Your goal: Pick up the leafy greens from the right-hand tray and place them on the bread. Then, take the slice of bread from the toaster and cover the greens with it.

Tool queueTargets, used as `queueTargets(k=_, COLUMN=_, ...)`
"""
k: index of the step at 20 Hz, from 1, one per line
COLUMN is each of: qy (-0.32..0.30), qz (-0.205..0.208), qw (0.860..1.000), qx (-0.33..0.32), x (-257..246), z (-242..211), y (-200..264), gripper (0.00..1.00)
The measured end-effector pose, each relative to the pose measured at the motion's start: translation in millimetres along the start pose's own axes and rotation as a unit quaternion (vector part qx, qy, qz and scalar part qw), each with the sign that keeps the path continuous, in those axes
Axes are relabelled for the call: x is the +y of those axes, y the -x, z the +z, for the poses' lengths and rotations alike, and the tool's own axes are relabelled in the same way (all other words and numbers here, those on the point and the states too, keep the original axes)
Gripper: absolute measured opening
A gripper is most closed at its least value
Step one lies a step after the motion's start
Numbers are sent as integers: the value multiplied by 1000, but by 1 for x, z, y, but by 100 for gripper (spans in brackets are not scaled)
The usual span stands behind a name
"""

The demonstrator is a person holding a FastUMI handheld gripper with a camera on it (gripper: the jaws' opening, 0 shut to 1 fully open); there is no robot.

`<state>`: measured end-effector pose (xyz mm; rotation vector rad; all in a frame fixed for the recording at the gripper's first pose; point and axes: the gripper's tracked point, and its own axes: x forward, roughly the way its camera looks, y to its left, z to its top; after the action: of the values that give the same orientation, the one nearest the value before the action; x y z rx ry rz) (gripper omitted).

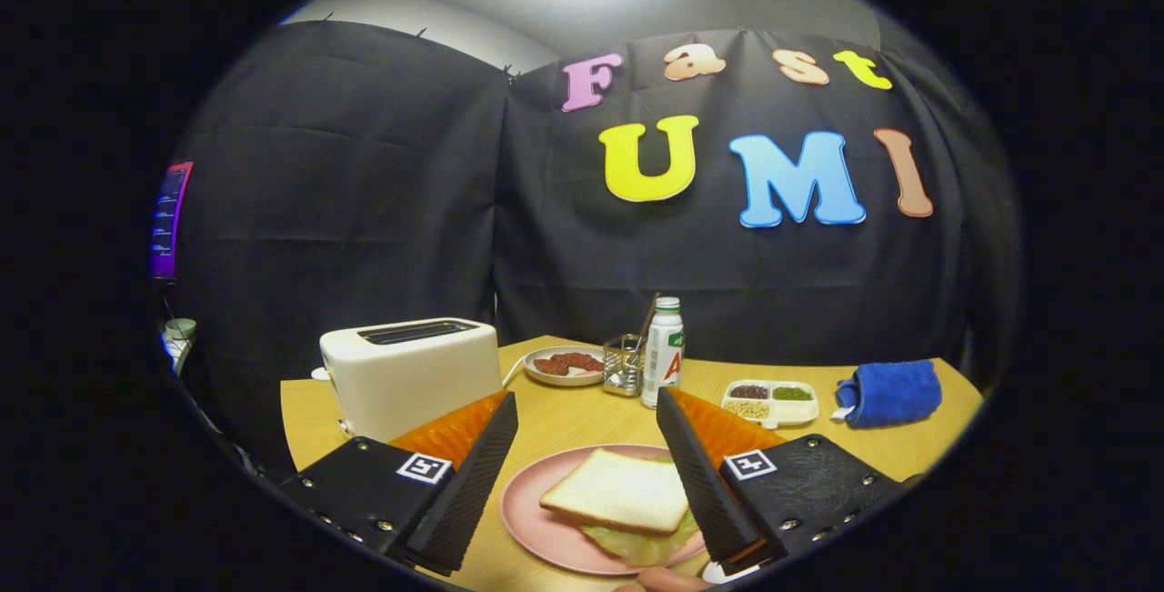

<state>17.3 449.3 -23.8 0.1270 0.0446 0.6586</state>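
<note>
The tool hangs above the near part of the wooden surface, its fingers spread wide apart and gripping nothing. Between them, on a pink plate, lies a slice of bread with leafy greens showing from under its near edge. The slice lies square on top, its right corner running behind the right finger. The plate's left rim passes just beside the left finger.

Beyond the left finger the toaster stands close to the surface's left edge, slot upward. Bare wood lies open between the toaster and the plate, and on ahead of the fingers to the middle. Farther back sit a small plate of red slices, a clear holder and a white bottle, crowded just beside one another. To the right, a divided tray rests near a rolled blue cloth, which lies close to the right edge.
</note>
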Motion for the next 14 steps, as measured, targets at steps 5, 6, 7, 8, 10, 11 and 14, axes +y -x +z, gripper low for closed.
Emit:
queueTargets(k=5, qy=28, qz=-60, qw=998, qx=-24, x=-69, z=30, y=35, gripper=94)
queueTargets(k=6, qy=36, qz=-78, qw=996, qx=-30, x=-87, z=38, y=45, gripper=94)
queueTargets(k=7, qy=47, qz=-95, qw=994, qx=-38, x=-104, z=47, y=55, gripper=93)
queueTargets(k=8, qy=60, qz=-113, qw=991, qx=-45, x=-123, z=55, y=66, gripper=93)
queueTargets(k=10, qy=79, qz=-147, qw=985, qx=-51, x=-162, z=65, y=87, gripper=93)
queueTargets(k=11, qy=82, qz=-161, qw=982, qx=-51, x=-179, z=67, y=98, gripper=93)
queueTargets(k=14, qy=76, qz=-190, qw=978, qx=-44, x=-230, z=67, y=132, gripper=93)
